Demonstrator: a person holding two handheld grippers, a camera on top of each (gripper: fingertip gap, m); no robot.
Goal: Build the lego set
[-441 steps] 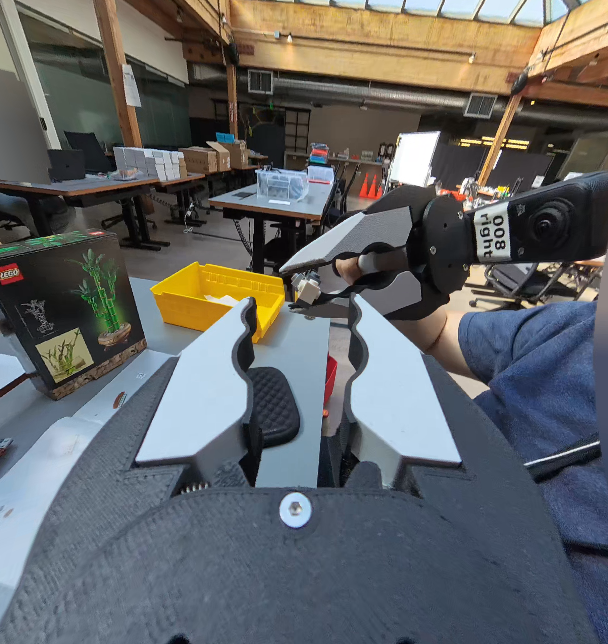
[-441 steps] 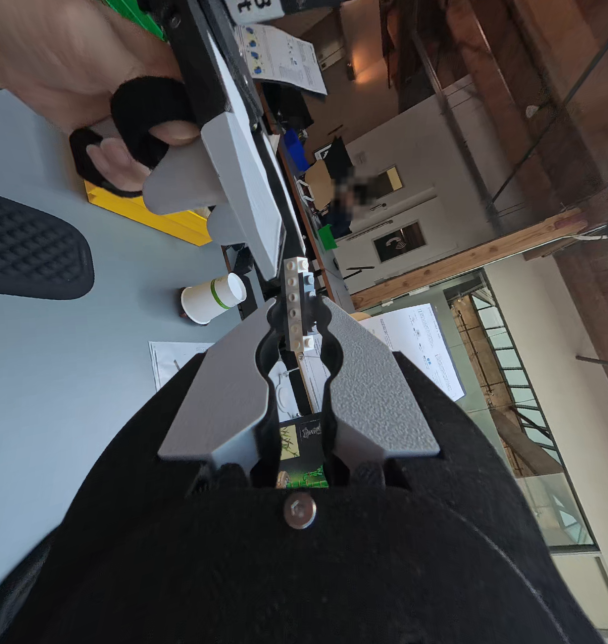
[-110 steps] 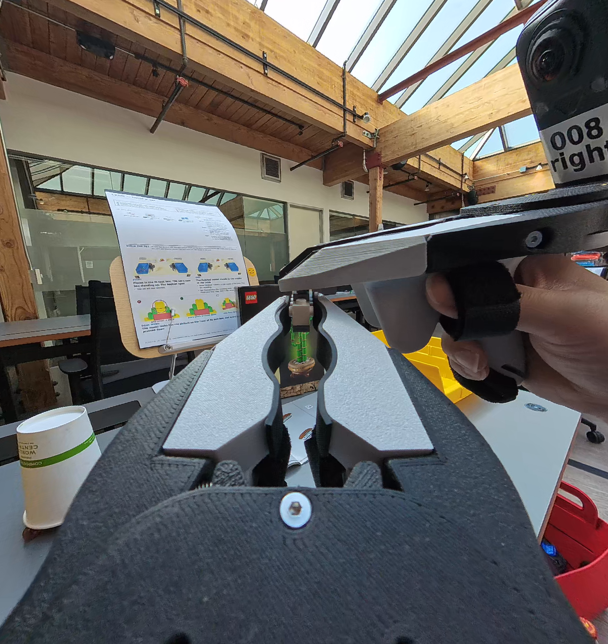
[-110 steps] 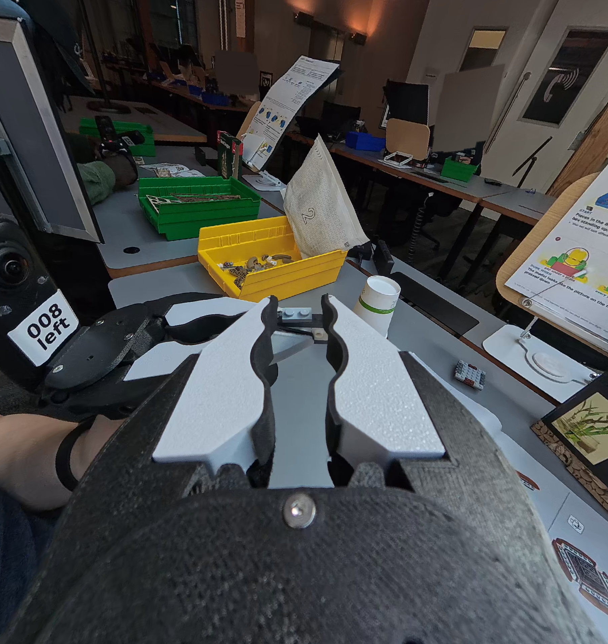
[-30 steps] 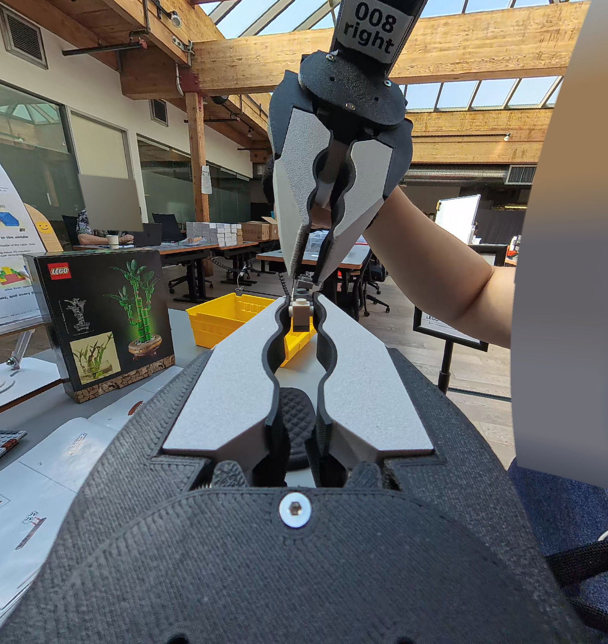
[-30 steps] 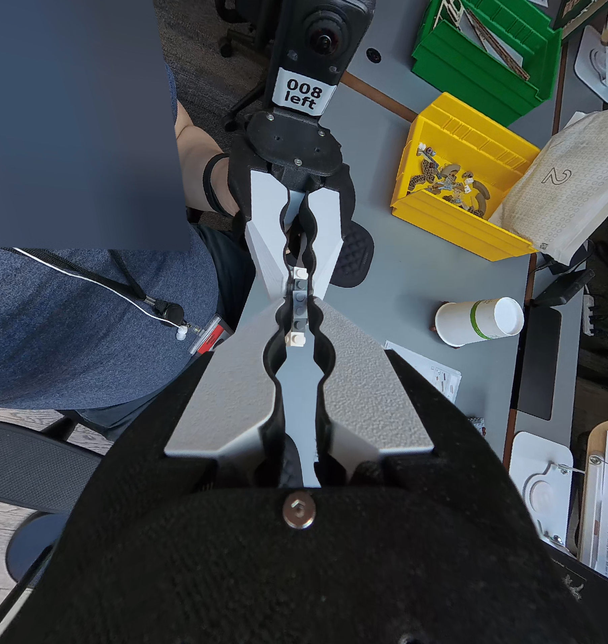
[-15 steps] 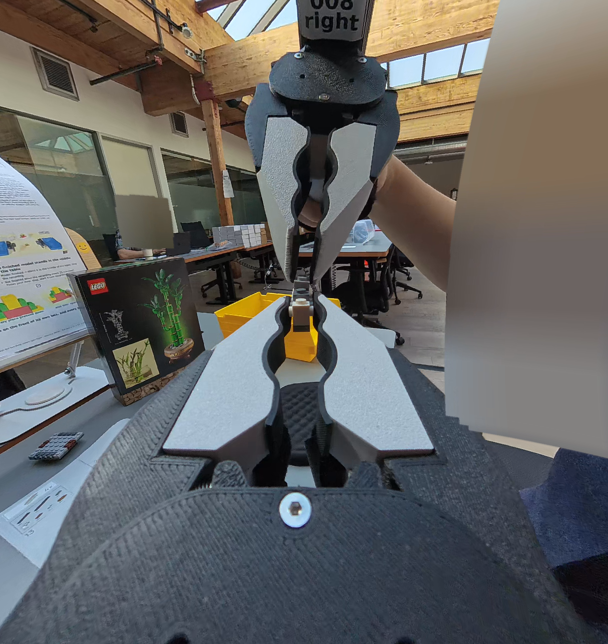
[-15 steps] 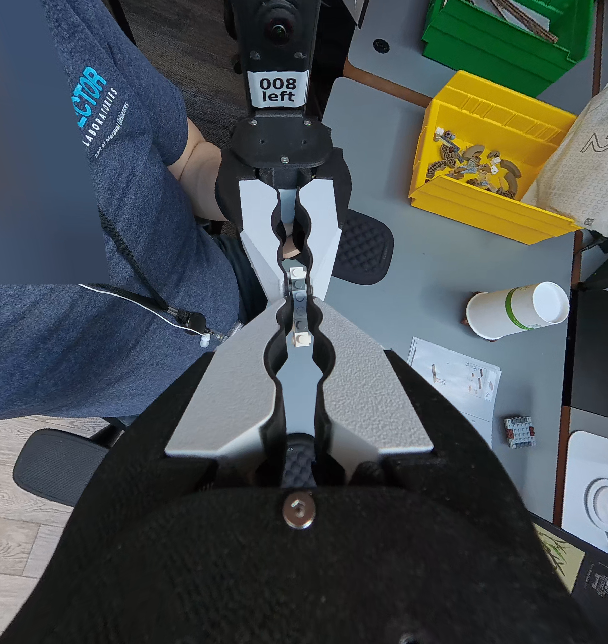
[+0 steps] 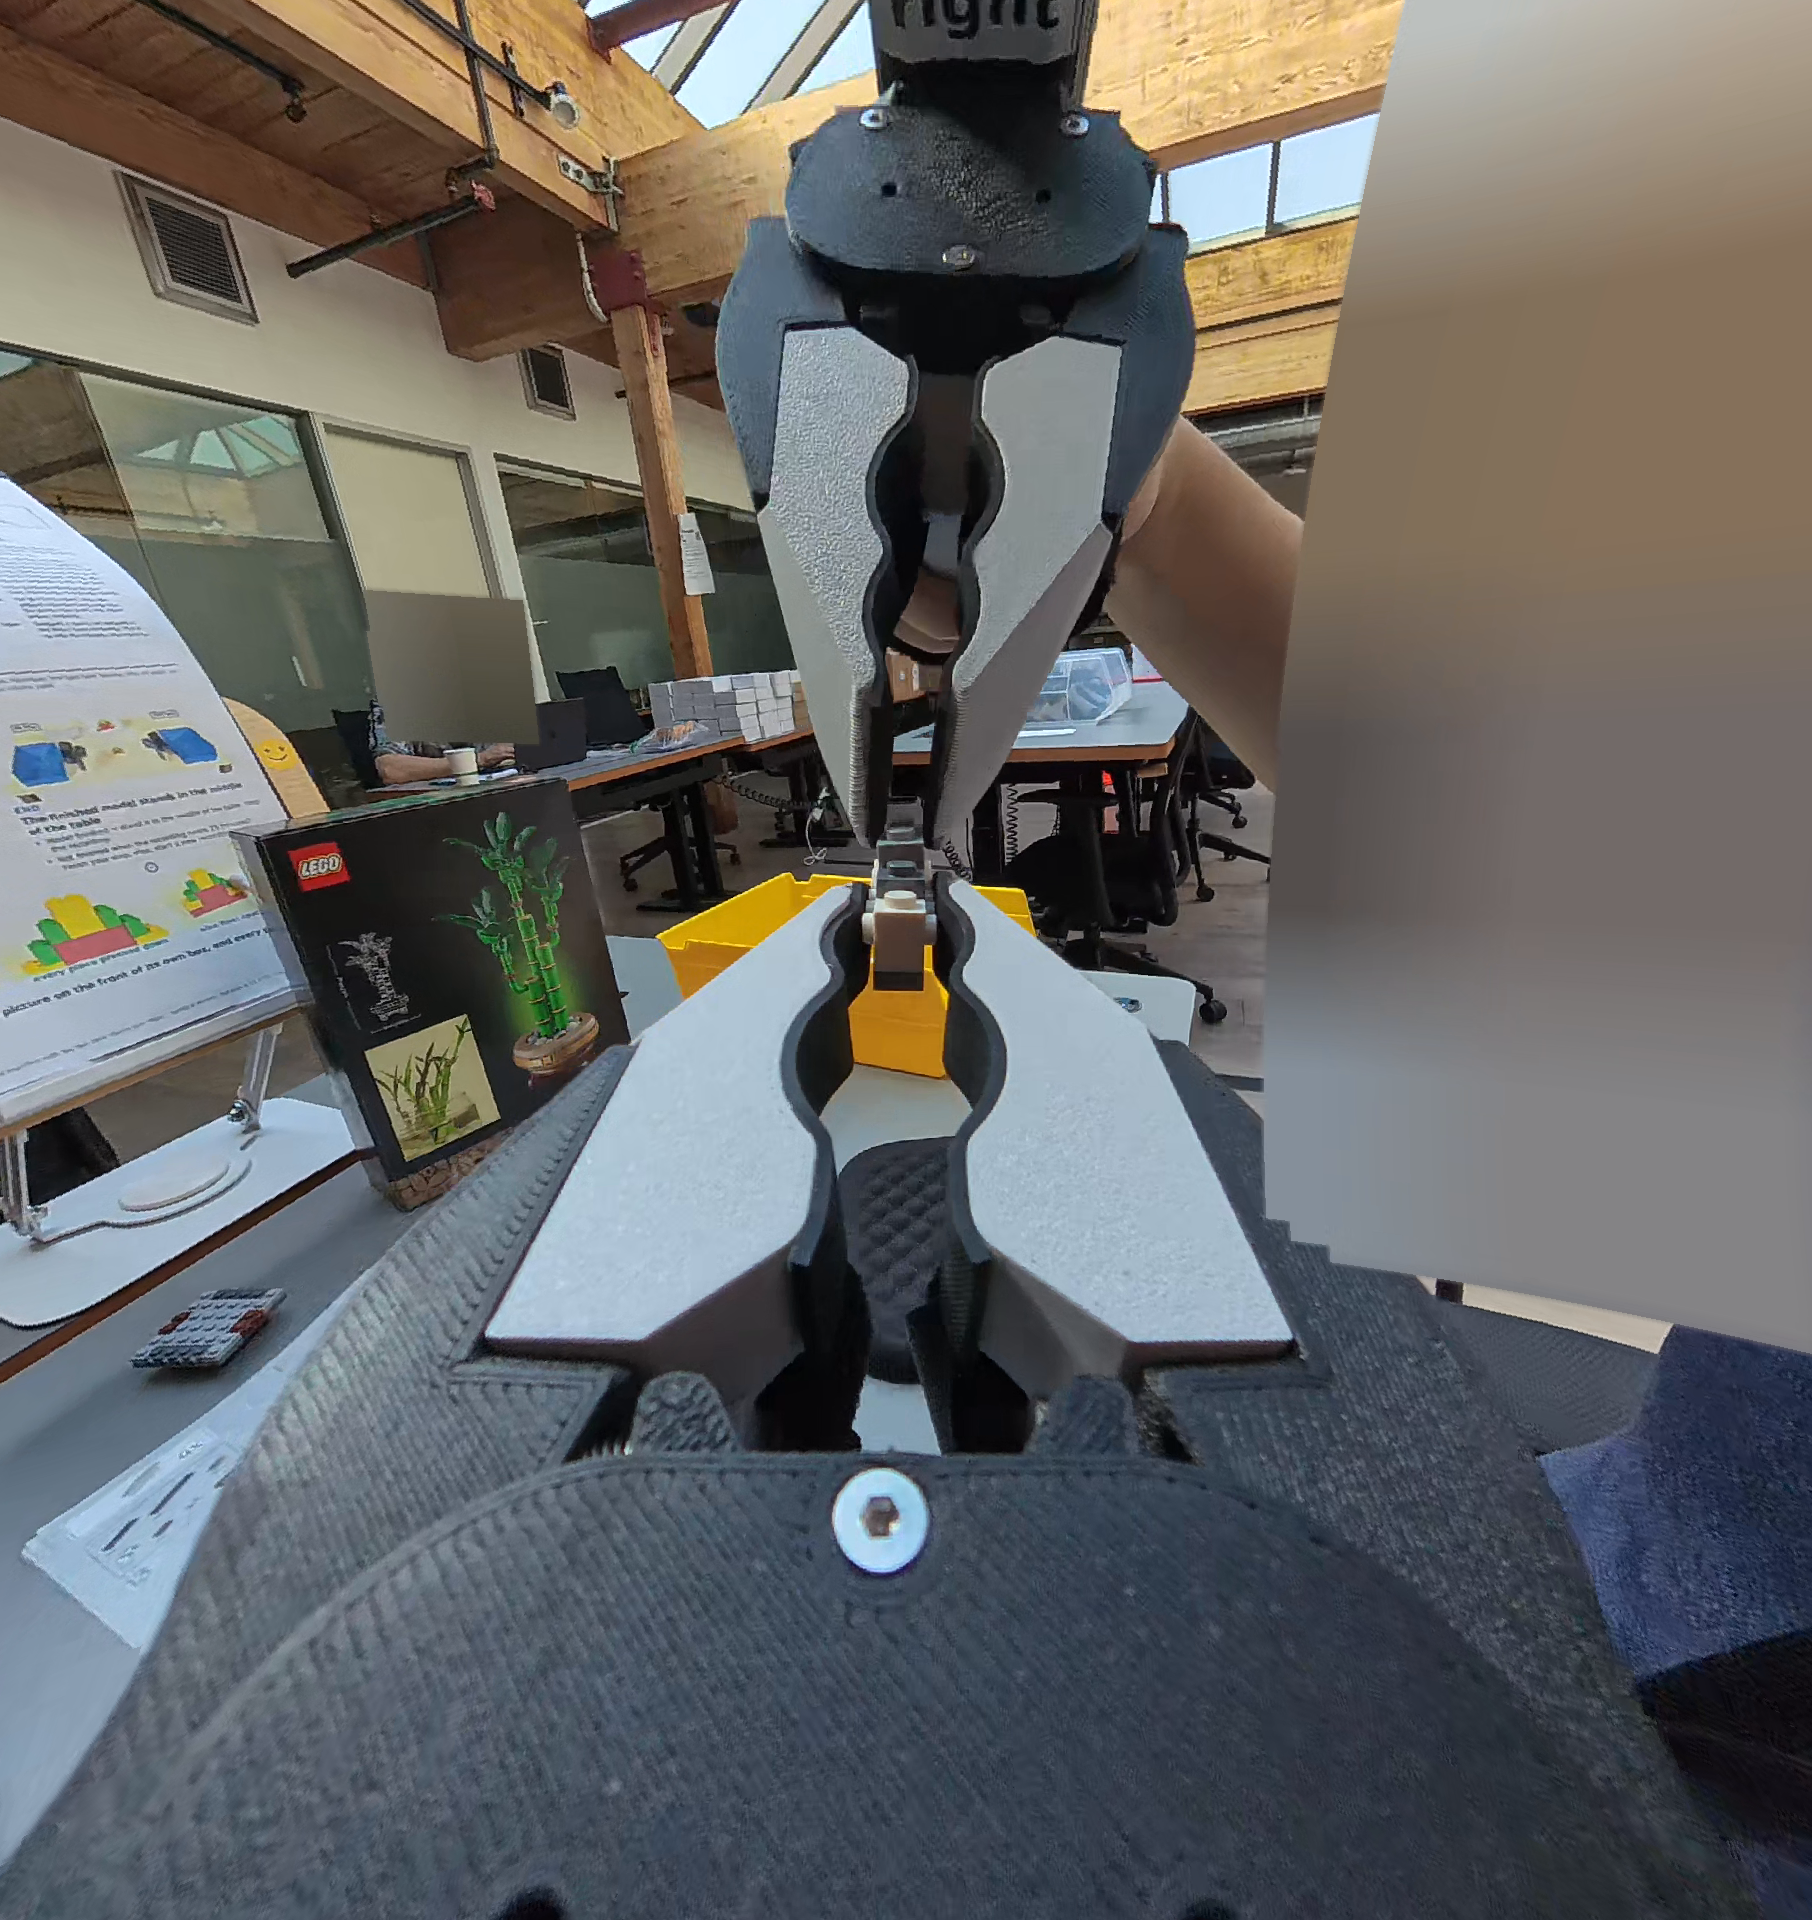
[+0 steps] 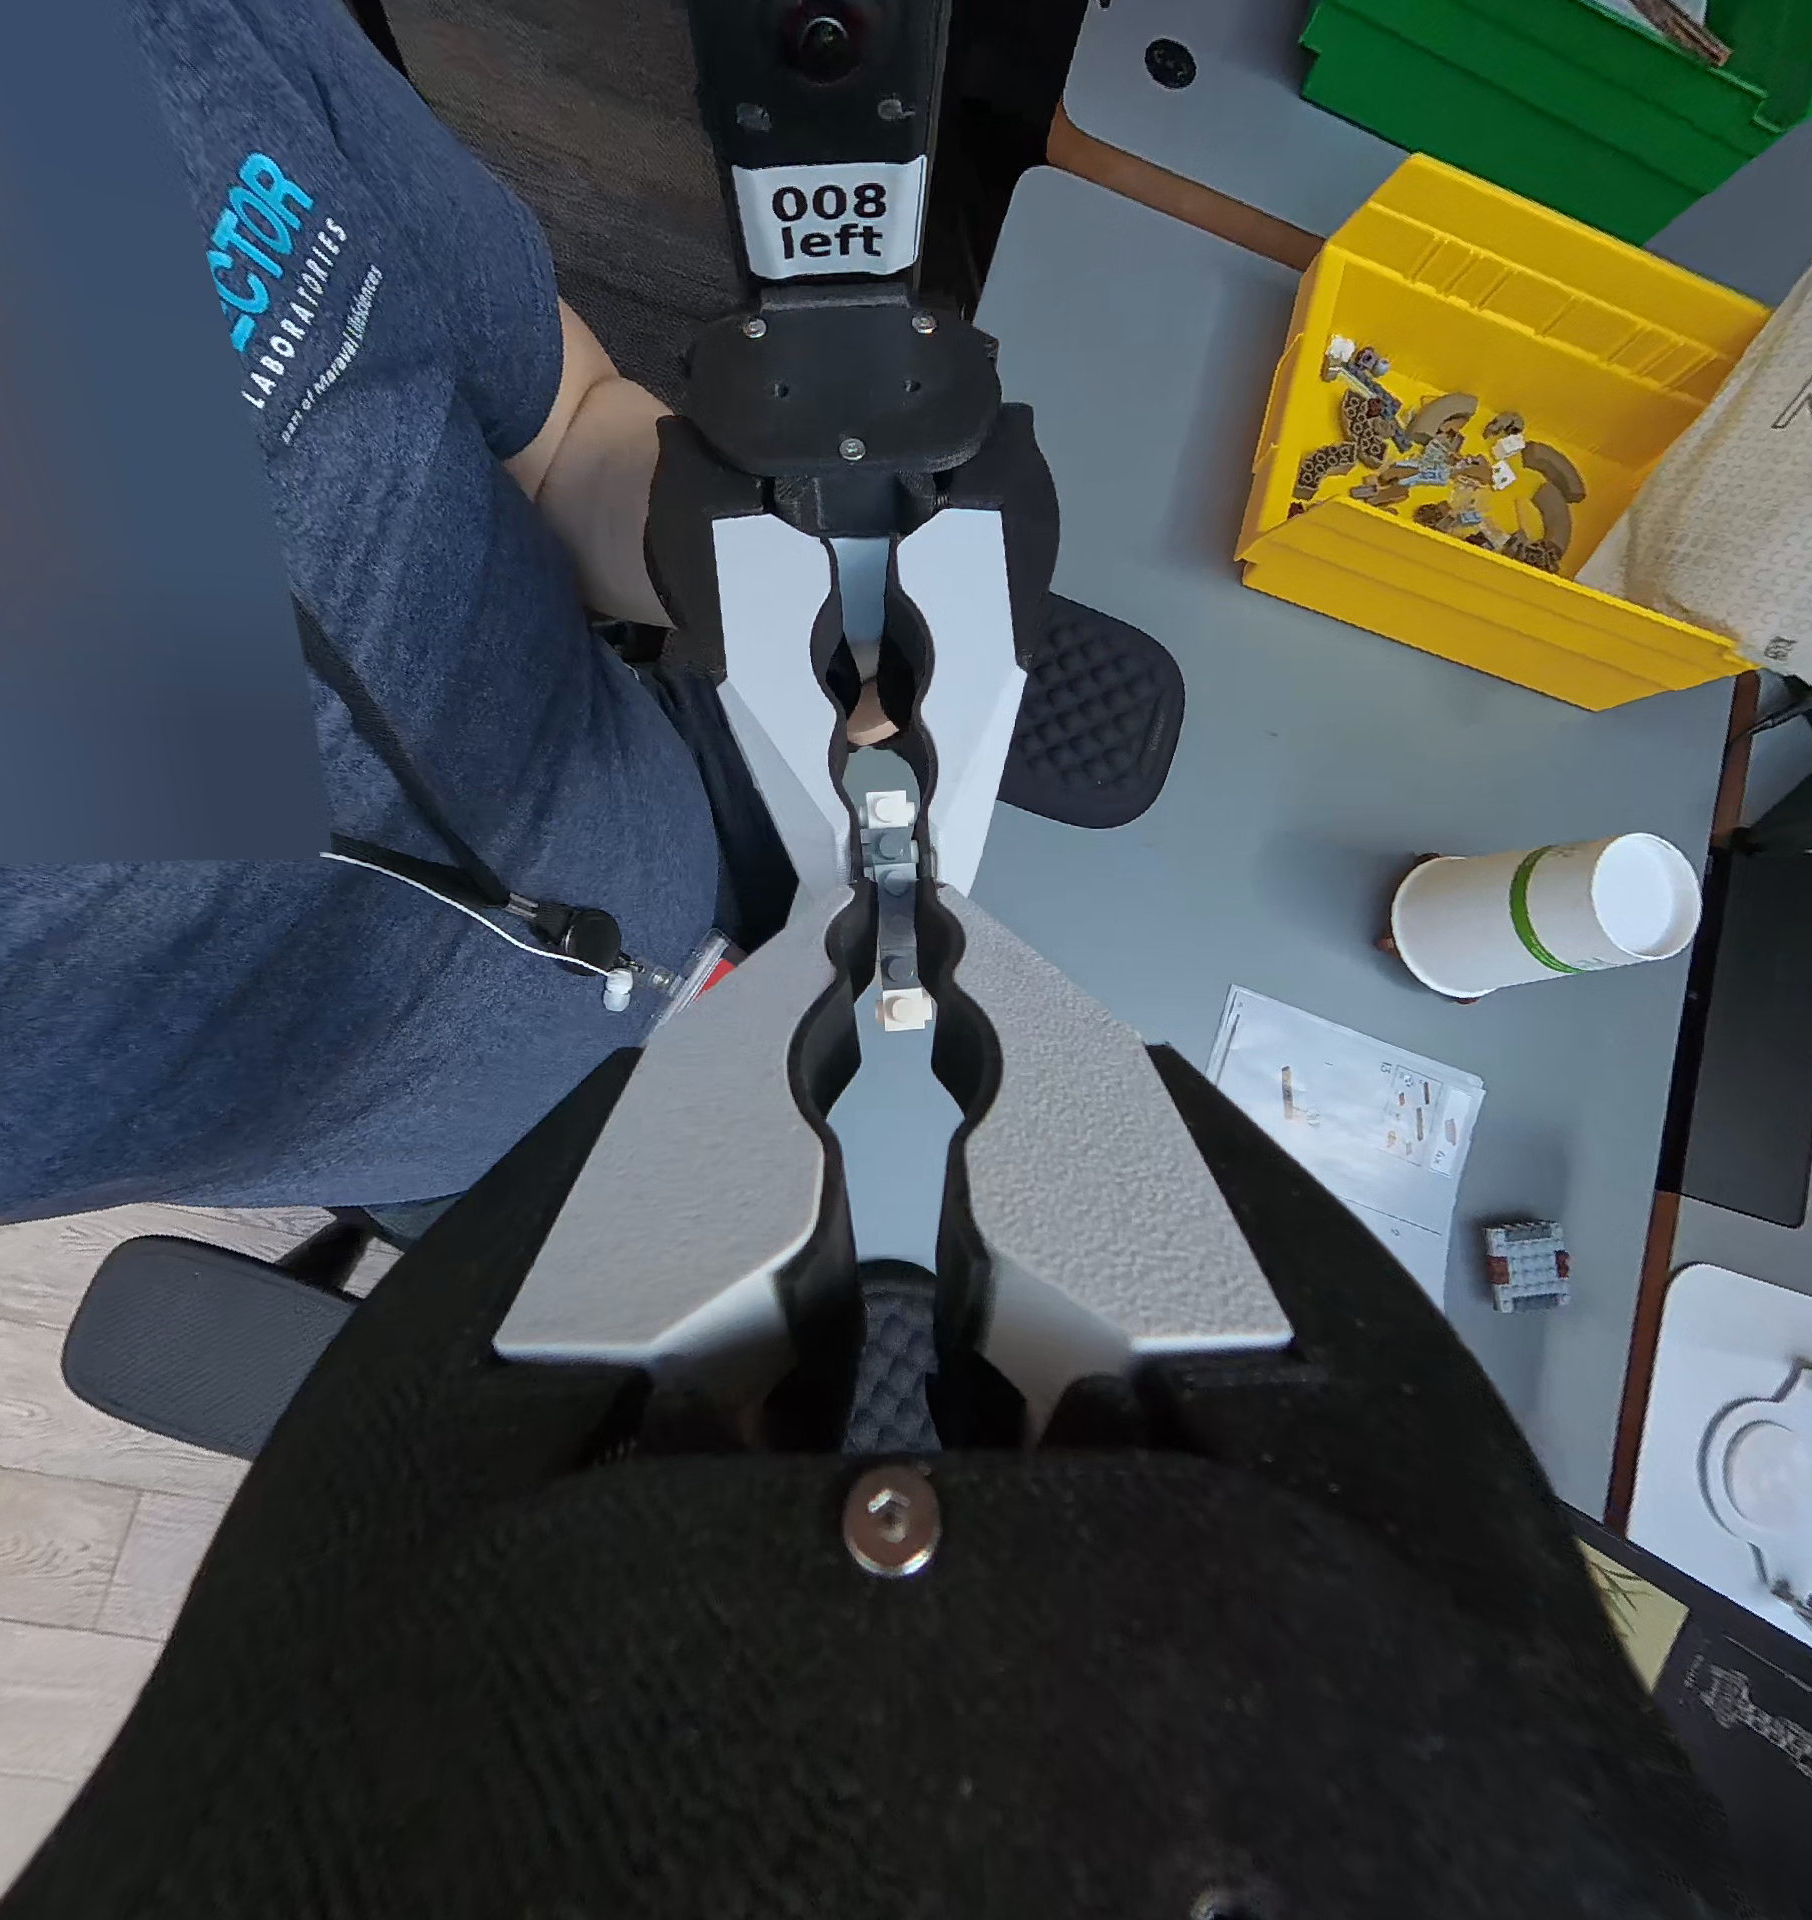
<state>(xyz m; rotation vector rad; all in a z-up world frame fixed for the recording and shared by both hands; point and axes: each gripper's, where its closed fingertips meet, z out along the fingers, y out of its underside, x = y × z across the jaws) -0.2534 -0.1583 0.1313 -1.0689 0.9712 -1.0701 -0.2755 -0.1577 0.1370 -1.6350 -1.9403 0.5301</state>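
Note:
A small lego assembly (image 10: 897, 935), a dark grey strip with light bricks at both ends, hangs in mid-air between my two grippers. My right gripper (image 10: 891, 899) is shut on the grey strip. My left gripper (image 10: 889, 831) faces it tip to tip and is shut on the far end. In the left wrist view, my left gripper (image 9: 900, 899) is shut on the tan and grey end brick (image 9: 900, 925). The right gripper (image 9: 902, 826) comes straight down from above and its tips meet mine. How the bricks join is hidden between the fingers.
On the grey table (image 10: 1297, 831) are a yellow bin of brown pieces (image 10: 1484, 582), a green bin (image 10: 1567, 83), a paper bag (image 10: 1764, 447), a paper cup (image 10: 1546, 914), an instruction sheet (image 10: 1349, 1122), a small grey sub-assembly (image 10: 1525, 1262) and a black pad (image 10: 1099, 717). The set's box (image 9: 434, 977) stands at the left. The person's torso (image 10: 414, 727) is close by. The tips of both grippers are at nearly the same place.
Early on my left gripper was open and only the right held the strip. Now both are shut on the assembly. Over the last second they have lined up tip to tip and tilted slightly.

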